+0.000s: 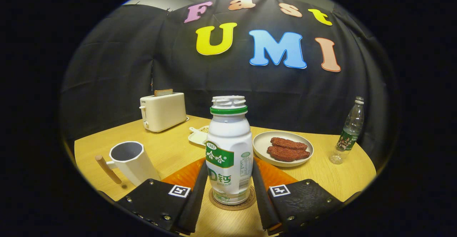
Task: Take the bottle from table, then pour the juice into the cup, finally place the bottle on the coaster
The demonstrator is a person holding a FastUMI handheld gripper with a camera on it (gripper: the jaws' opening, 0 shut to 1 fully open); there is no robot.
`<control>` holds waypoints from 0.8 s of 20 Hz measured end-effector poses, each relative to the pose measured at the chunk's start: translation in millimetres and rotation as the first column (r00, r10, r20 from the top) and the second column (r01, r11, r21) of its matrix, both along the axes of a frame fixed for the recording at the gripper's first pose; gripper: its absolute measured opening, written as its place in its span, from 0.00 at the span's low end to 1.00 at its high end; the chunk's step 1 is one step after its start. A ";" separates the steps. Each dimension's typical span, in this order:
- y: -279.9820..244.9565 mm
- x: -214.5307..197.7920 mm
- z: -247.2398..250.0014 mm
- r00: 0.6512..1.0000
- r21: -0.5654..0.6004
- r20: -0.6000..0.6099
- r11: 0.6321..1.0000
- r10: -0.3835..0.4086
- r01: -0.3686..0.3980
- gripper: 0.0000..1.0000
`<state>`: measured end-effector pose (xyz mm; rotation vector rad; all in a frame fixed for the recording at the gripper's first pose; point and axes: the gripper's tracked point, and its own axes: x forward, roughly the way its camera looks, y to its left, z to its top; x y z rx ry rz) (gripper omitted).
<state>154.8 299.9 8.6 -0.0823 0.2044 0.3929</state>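
One bottle (229, 151) stands upright between the fingers of our gripper (230, 183), white with a green band under its open neck and a green label on its front. Its base sits on a round brown coaster (234, 204), which lies on the wooden table (171, 147) just between the two fingers. We see the left finger (195, 194) running up along the bottle's left flank and the right finger (263, 194) along its right flank. Both lie close against the bottle's sides, but we cannot tell whether they press on it or merely stand beside it, so the state of the jaws is unclear to us.

Beneath and behind the bottle an orange mat (185, 175) spreads over the table, showing on either side of the bottle past the fingers. To the left of the left finger stands a white cup (132, 162) with angular sides, a grey inside and a wooden handle pointing away to the left. It is near the gripper but apart from the bottle.

Beyond the bottle on the right sits a pale plate (262, 146) holding two dark reddish-brown pieces of food (288, 149). Behind the bottle on the left a small white dish (198, 135) peeps out, partly hidden. Farther back on the left stands a cream toaster (163, 111) with a slice of bread (163, 92) sticking out of its top. Well off to the right, near the table's edge, stands a clear plastic bottle (349, 131) with a green label.
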 end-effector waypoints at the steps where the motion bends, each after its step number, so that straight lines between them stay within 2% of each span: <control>1: -1.4 0.7 -1.9 1.000 0.005 -0.004 1.000 -0.002 0.002 0.66; 16: -4.1 -1.8 -1.8 1.000 0.076 -0.005 0.997 -0.020 0.021 0.66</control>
